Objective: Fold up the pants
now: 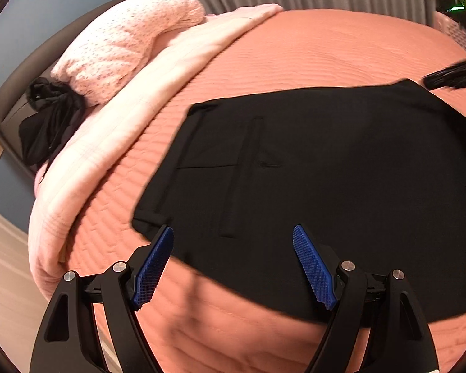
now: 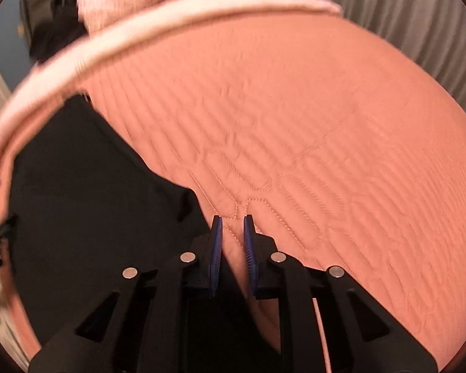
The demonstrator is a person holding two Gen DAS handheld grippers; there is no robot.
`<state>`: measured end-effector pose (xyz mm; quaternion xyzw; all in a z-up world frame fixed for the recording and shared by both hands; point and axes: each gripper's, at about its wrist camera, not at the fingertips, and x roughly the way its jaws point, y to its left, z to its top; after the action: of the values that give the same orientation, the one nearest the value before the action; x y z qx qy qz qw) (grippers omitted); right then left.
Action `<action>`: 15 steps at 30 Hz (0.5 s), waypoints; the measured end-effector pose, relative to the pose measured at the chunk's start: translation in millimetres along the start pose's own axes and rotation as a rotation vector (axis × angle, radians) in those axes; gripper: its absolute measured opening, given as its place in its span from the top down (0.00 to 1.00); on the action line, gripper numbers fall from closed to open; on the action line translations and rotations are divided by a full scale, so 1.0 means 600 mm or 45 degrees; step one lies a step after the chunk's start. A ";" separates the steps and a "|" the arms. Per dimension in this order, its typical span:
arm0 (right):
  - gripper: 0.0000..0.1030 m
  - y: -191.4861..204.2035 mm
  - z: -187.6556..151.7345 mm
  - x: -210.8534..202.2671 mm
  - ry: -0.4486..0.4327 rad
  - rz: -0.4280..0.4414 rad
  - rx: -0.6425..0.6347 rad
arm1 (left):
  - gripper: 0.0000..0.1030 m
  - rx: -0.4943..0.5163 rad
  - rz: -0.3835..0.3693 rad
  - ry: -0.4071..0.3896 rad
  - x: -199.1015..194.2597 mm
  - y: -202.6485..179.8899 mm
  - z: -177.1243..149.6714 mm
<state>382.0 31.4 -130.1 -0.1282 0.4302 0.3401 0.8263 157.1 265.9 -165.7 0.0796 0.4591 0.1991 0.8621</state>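
In the left wrist view, the black pants (image 1: 310,186) lie flat and smooth on the coral quilted bedspread (image 1: 326,52), waistband toward the pink pillow (image 1: 124,43). The left gripper (image 1: 233,248) hangs wide apart over their near edge.

In the right wrist view, the pants (image 2: 93,202) lie on the bedspread (image 2: 326,124); the right gripper (image 2: 233,227) stands narrow at their edge, with only bedspread visible in the gap.
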 end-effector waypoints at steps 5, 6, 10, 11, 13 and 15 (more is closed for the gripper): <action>0.85 0.074 -0.083 -0.048 0.052 0.174 -0.079 | 0.13 -0.081 -0.003 0.018 0.030 0.060 -0.008; 0.85 0.087 -0.091 -0.031 0.089 0.190 -0.095 | 0.11 -0.108 -0.022 0.009 0.035 0.067 -0.006; 0.91 0.078 -0.070 0.062 0.146 0.229 -0.019 | 0.10 -0.022 0.118 -0.077 0.058 0.047 0.020; 0.92 0.067 -0.057 0.069 0.127 0.233 0.021 | 0.10 -0.008 0.131 -0.096 0.064 0.043 0.027; 1.00 0.035 -0.029 0.097 0.139 0.230 0.136 | 0.10 0.028 0.166 -0.122 0.083 0.034 0.048; 1.00 0.028 -0.025 0.098 0.159 0.254 0.195 | 0.09 0.044 0.158 -0.124 0.103 0.032 0.067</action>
<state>384.6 63.0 -184.7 -0.0421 0.5160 0.3781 0.7675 215.8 310.8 -183.9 0.1324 0.4141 0.2402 0.8679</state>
